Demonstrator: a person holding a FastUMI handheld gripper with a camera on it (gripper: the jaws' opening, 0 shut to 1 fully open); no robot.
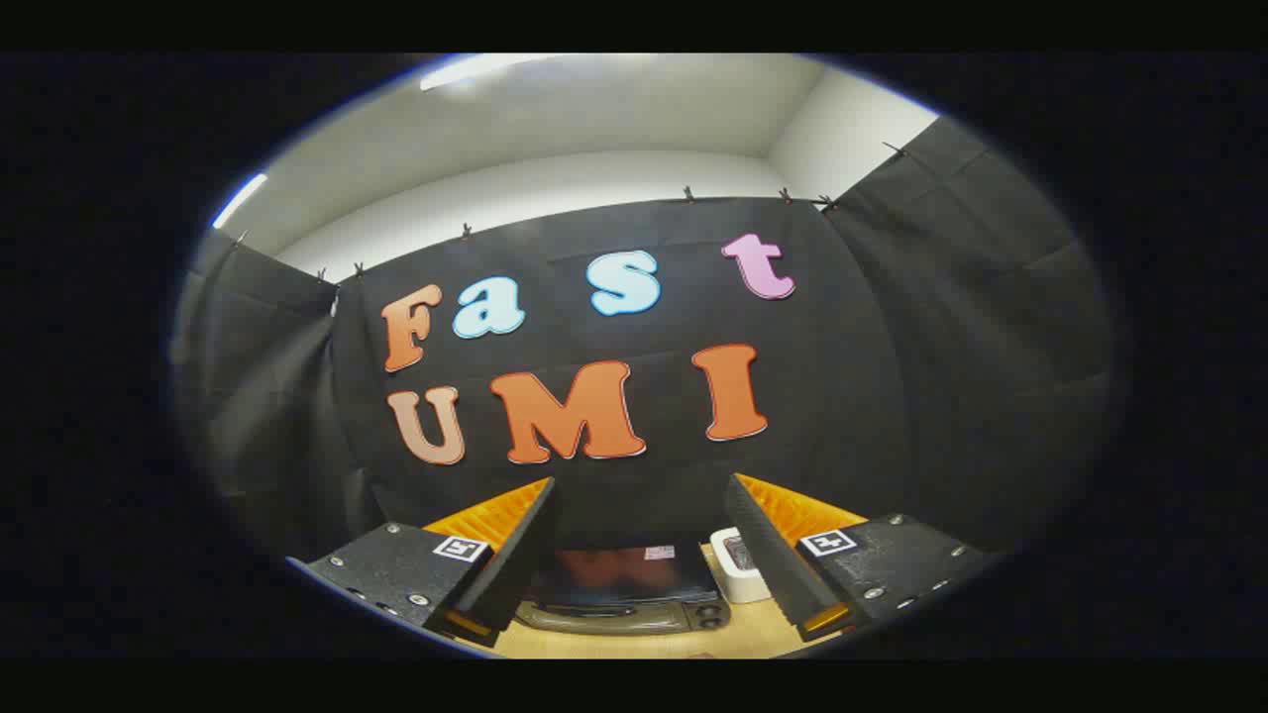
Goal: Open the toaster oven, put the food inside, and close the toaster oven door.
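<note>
A toaster oven with a dark glass door stands on the wooden table, well below and beyond my fingers. Its door looks closed, with the handle along the lower front and knobs at its right. My gripper is held high, pointing at the booth's black cloth wall, and is open with nothing between its fingers. The oven shows in the gap between the two fingers. I cannot make out the food.
A small white box-like object sits on the table just right of the oven, partly hidden by the right finger. Black cloth walls close the booth at the back and both sides.
</note>
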